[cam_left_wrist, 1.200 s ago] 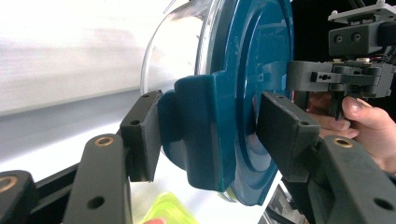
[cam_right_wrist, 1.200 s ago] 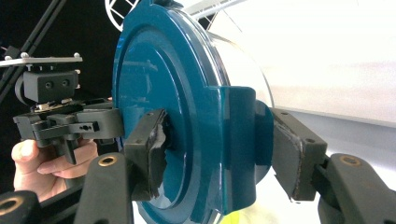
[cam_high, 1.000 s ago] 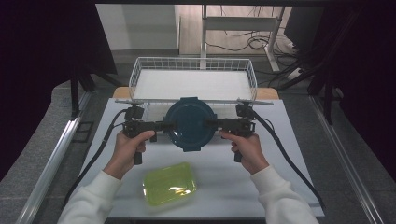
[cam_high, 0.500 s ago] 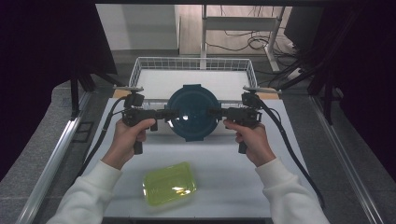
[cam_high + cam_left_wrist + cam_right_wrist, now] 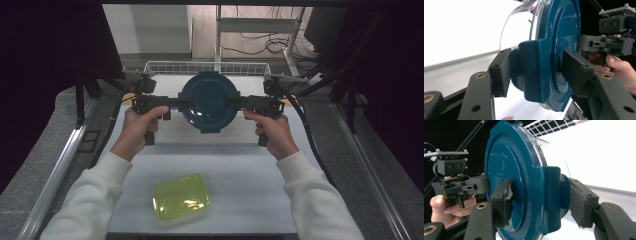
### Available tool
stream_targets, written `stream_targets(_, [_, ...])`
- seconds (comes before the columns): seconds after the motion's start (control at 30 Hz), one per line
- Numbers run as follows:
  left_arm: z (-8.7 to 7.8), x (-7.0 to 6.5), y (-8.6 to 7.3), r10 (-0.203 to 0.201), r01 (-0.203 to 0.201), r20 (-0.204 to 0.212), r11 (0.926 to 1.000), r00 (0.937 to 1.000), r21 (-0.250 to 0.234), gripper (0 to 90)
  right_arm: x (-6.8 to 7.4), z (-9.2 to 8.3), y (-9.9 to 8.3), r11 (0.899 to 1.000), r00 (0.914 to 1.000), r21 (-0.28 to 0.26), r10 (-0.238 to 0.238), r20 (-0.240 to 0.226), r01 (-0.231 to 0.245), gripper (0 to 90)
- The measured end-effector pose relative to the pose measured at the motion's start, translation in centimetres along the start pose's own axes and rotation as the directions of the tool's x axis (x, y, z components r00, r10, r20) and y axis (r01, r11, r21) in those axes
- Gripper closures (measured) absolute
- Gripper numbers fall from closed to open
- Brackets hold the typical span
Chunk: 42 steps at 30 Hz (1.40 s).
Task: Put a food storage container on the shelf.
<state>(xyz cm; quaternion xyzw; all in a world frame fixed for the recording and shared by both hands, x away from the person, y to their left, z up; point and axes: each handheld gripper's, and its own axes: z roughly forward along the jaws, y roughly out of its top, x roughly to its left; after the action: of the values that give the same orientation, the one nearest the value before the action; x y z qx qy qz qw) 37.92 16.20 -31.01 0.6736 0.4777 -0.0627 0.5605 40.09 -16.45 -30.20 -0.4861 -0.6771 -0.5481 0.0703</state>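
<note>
Handling: the round container [image 5: 209, 101] is rigid plastic and probably light if empty (its contents are hard to judge through the clear wall); the smooth wall looks slippery, so the blue latch tabs on opposite sides are the sound places to hold it.
Look: dark teal-blue lid with raised rings, clipped over a clear, see-through body; latch flaps fold down over the rim.
Place: held in the air between both hands, above the far part of the white tabletop [image 5: 240, 165], just in front of the wire basket [image 5: 165, 67].
Left gripper [image 5: 181, 102]: fingers pinch the left latch tab.
Right gripper [image 5: 235, 101]: fingers clamp the opposite tab.
Nearby: a yellow-green lidded box [image 5: 181, 196] lies on the near tabletop, well apart.
</note>
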Motion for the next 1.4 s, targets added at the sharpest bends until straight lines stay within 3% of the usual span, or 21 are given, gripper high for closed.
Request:
stream_targets(0.37, [1.0,0.3,4.0,0.002,-0.002,0.02,1.0,0.9998,-0.009,42.9,-0.1,-0.1,3.9,1.0,0.9999,-0.027,-0.013,0.008,0.013,41.4])
stream_targets(0.6, [1.8,1.0,5.7,-0.003,0.003,0.01,1.0,0.9999,-0.001,42.9,-1.1,0.5,5.8,0.999,0.9999,-0.033,-0.01,0.004,0.01,41.4])
stream_targets(0.8, [2.9,2.7,6.1,-0.011,0.011,0.01,0.9997,0.9999,0.02,42.9,-2.5,1.7,6.2,1.0,0.9999,-0.022,0.011,0.01,-0.011,41.4])
stream_targets(1.03, [4.2,4.7,6.0,-0.058,0.057,0.019,0.9974,0.9982,0.044,42.7,-4.0,2.9,6.4,0.999,0.9982,0.008,0.051,0.03,-0.051,41.3])
stream_targets(1.4, [4.7,5.5,5.9,-0.087,0.086,0.025,0.9955,0.9959,0.041,42.5,-4.7,3.6,6.4,0.997,0.9962,0.015,0.077,0.041,-0.078,41.2])
